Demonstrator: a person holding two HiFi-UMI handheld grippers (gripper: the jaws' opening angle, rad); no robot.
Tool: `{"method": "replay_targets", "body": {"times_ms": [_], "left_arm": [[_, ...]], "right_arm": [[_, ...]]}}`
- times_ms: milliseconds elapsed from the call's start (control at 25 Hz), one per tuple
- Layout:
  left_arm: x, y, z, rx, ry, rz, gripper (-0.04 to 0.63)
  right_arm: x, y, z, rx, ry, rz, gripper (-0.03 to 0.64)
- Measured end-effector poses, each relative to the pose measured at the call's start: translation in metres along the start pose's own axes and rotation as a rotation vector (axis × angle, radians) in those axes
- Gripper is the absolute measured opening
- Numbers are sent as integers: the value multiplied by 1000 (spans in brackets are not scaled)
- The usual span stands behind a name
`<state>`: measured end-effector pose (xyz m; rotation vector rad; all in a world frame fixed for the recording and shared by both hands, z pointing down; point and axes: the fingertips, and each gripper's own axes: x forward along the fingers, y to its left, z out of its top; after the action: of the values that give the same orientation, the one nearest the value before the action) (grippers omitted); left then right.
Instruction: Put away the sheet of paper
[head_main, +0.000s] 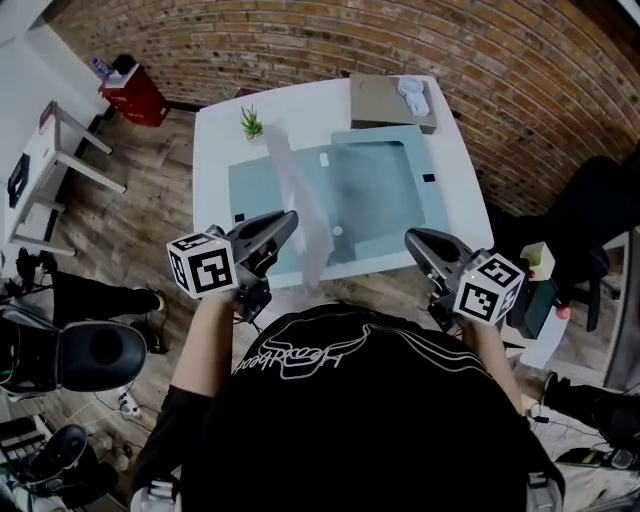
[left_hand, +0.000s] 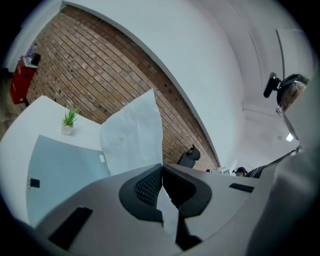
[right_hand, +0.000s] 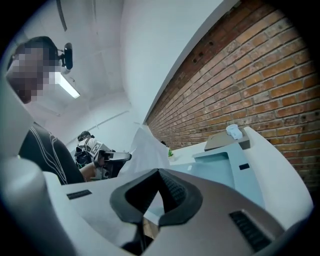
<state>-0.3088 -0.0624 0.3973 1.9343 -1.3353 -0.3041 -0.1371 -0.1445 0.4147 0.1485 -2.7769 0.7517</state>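
Note:
A white sheet of paper (head_main: 298, 205) stands up on edge above the blue-grey mat (head_main: 385, 205), held over the table's near side. My left gripper (head_main: 288, 220) is shut on its lower edge. In the left gripper view the sheet (left_hand: 134, 135) rises from between the closed pads of that gripper (left_hand: 161, 168) and curls at the top. My right gripper (head_main: 412, 238) hovers over the near right edge of the table, apart from the sheet. Its jaws (right_hand: 159, 173) meet at the tips with nothing between them. From there the sheet (right_hand: 148, 149) shows to the left.
The white table (head_main: 215, 150) carries a small potted plant (head_main: 252, 124) at the back left and a brown box (head_main: 385, 100) with a white object (head_main: 412, 92) at the back right. A brick wall runs behind. A red cabinet (head_main: 133, 92) and a black chair (head_main: 95, 352) stand to the left.

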Motion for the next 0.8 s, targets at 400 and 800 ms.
{"method": "replay_targets", "body": {"times_ms": [400, 800], "left_arm": [[13, 70, -5, -196, 23, -84, 31], [28, 135, -45, -303, 119, 20, 31]], "right_arm": [[8, -10, -8, 73, -54, -88, 2], [-8, -34, -16, 170, -107, -198, 2]]}}
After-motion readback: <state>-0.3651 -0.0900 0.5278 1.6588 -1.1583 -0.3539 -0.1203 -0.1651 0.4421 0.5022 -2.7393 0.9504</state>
